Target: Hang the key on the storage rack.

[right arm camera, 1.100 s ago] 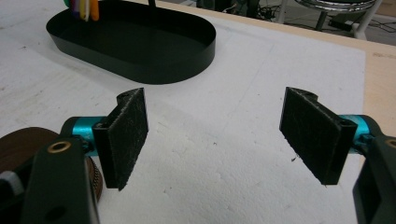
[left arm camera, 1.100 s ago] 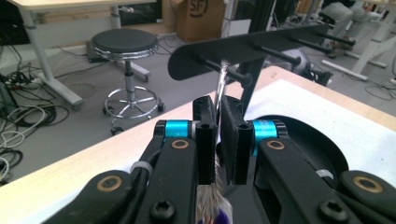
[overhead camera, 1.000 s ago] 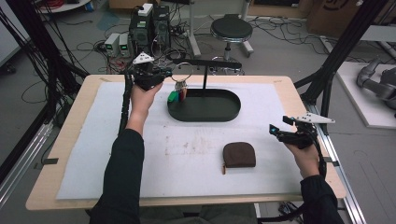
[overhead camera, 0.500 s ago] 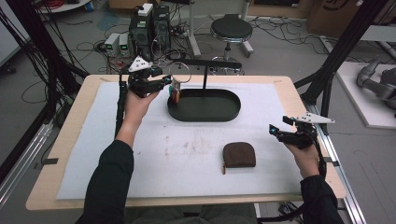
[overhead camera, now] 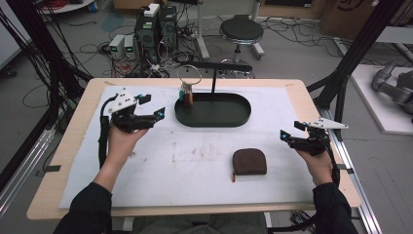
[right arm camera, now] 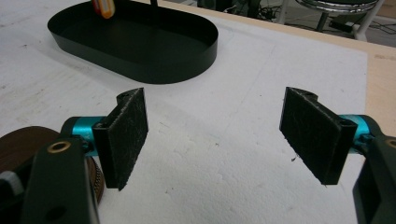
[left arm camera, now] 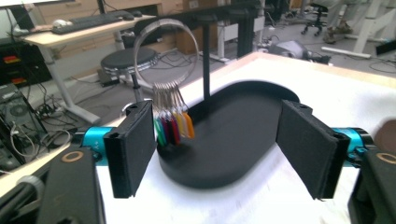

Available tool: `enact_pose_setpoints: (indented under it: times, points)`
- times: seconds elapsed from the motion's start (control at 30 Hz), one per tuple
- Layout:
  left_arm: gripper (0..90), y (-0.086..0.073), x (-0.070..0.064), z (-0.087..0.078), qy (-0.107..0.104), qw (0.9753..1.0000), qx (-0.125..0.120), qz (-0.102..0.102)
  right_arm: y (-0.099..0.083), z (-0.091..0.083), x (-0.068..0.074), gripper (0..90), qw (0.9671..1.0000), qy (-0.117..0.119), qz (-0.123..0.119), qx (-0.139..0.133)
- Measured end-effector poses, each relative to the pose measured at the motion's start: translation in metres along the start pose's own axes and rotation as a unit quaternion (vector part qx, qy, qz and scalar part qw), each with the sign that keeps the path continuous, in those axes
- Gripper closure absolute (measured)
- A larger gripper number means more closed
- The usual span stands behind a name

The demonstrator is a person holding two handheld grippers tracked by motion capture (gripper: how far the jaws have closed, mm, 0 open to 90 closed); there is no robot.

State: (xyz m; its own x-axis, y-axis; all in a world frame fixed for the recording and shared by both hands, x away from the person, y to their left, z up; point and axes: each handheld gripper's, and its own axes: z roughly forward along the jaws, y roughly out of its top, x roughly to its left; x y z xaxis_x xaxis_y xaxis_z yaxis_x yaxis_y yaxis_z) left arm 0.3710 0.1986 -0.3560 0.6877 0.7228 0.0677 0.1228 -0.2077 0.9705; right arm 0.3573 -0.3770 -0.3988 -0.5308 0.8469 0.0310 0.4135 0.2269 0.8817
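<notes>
The left tool (overhead camera: 157,115) hovers over the white mat (overhead camera: 146,175) on the tabletop (overhead camera: 73,122), just left of the black oval tray (overhead camera: 214,119), its jaws spread wide with nothing between them. The key ring (overhead camera: 189,75) hangs from the stand's crossbar (overhead camera: 229,66) above the tray's left end, coloured tags (left arm camera: 173,128) dangling below it. Over by the right edge, the right tool (overhead camera: 285,136) sits released too, with the brown pouch (overhead camera: 249,162) lying on the mat beside it
</notes>
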Motion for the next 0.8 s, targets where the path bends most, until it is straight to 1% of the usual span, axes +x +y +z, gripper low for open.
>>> enact_pose_setpoints:
  times: [0.07, 0.13, 0.27, 0.33, 0.4, 0.47, 0.53, 0.6, 0.63, 0.67, 0.7, 0.8]
  points:
    - [26.5, -0.01, 0.0, -0.01, -0.002, 1.0, 0.004, 0.002, 0.0, -0.001, 0.0, 24.1, 1.0, 0.001, -0.003, -0.001]
    - [26.5, -0.019, 0.001, -0.02, 0.001, 0.9999, 0.01, 0.003, 0.0, -0.002, 0.001, 24.1, 1.0, 0.001, -0.002, -0.005]
    - [26.2, -0.037, 0.006, -0.039, 0.004, 0.9999, 0.007, -0.011, 0.0, -0.003, 0.003, 23.1, 1.0, 0.002, -0.006, -0.003]
    - [26.2, -0.044, 0.007, -0.047, 0.011, 0.9998, 0.007, -0.018, 0.0, -0.004, 0.005, 22.7, 1.0, 0.006, -0.006, -0.005]
    - [26.2, -0.051, 0.007, -0.055, 0.016, 0.9996, 0.007, -0.021, 0.0, -0.004, 0.006, 22.7, 0.9999, 0.008, -0.01, -0.008]
    - [26.2, -0.057, 0.006, -0.06, 0.02, 0.9996, 0.008, -0.019, -0.001, -0.005, 0.007, 22.6, 0.9999, 0.011, -0.011, -0.007]
    - [26.2, -0.062, 0.006, -0.062, 0.026, 0.9994, 0.012, -0.018, -0.002, -0.005, 0.008, 22.5, 0.9999, 0.012, -0.01, -0.005]
    - [26.3, -0.066, 0.009, -0.061, 0.036, 0.999, 0.025, -0.011, -0.003, -0.004, 0.008, 22.3, 0.9998, 0.013, -0.011, -0.005]
    - [26.4, -0.068, 0.01, -0.059, 0.043, 0.9986, 0.03, -0.01, -0.003, -0.004, 0.008, 22.2, 0.9998, 0.014, -0.01, -0.005]
    - [26.4, -0.069, 0.011, -0.058, 0.046, 0.9983, 0.034, -0.015, -0.003, -0.004, 0.008, 22.2, 0.9998, 0.015, -0.009, -0.006]
    - [26.4, -0.07, 0.012, -0.057, 0.048, 0.9981, 0.033, -0.019, -0.003, -0.005, 0.009, 22.2, 0.9998, 0.015, -0.008, -0.007]
    - [26.4, -0.07, 0.012, -0.055, 0.045, 0.9985, 0.028, -0.017, -0.002, -0.008, 0.011, 22.1, 0.9998, 0.015, -0.01, -0.013]
